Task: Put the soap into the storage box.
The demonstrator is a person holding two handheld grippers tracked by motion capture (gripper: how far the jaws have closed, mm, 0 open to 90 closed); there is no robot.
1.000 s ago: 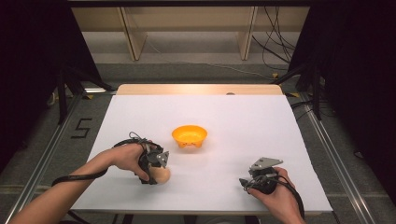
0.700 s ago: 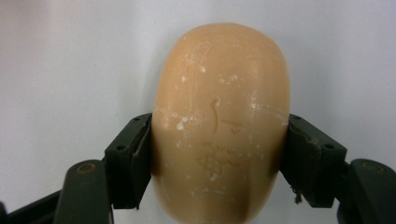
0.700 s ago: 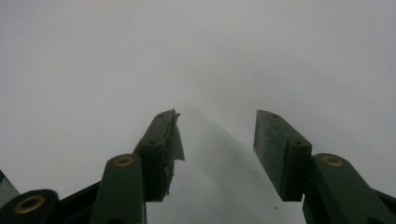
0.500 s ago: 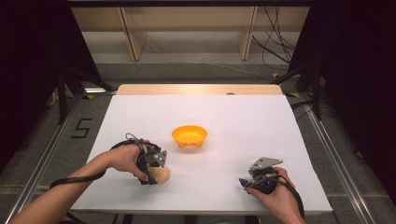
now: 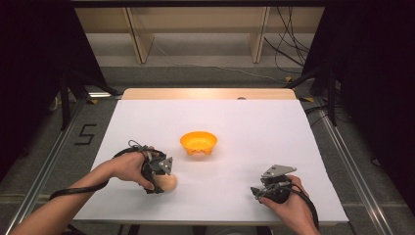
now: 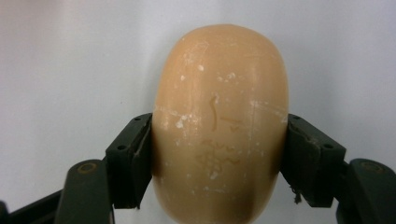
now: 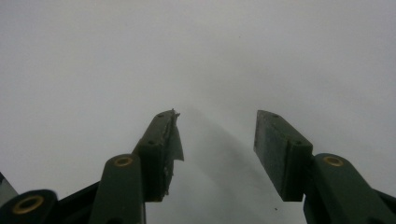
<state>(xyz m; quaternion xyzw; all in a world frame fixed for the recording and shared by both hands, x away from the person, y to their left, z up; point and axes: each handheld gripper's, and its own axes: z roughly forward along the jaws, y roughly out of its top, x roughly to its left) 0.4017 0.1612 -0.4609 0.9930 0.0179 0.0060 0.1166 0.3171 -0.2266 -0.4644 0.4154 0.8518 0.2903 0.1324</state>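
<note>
The tan soap bar (image 6: pixel 219 126) sits low and left of centre in the high view (image 5: pixel 168 182), lying on the white worktop (image 5: pixel 244 127) with the left tool (image 5: pixel 159 177) clamped across it. In the left gripper view the two black jaws press against its opposite flanks at about mid-length, so it is grasped across its narrow width. That seems a sensible hold: the rounded ends are left free and the flat pads meet the straightest part of the sides, where a smooth, slippery oval is least likely to squirt out.

Its long axis runs up the frame in the left gripper view, straight along the tool's line of sight, with one rounded end pointing away toward the top edge and the other tucked between the jaw roots at the bottom. The stamped face, scuffed with pale flecks, is turned up toward the camera.

Just above and to the right in the high view stands the orange bowl (image 5: pixel 198 142), near but apart from the bar, probably where it is meant to go. At lower right the right tool (image 5: pixel 259 192) rests on the worktop in the person's hand, its jaws spread with nothing between them in the right gripper view (image 7: pixel 217 140), apparently kept well clear.
</note>
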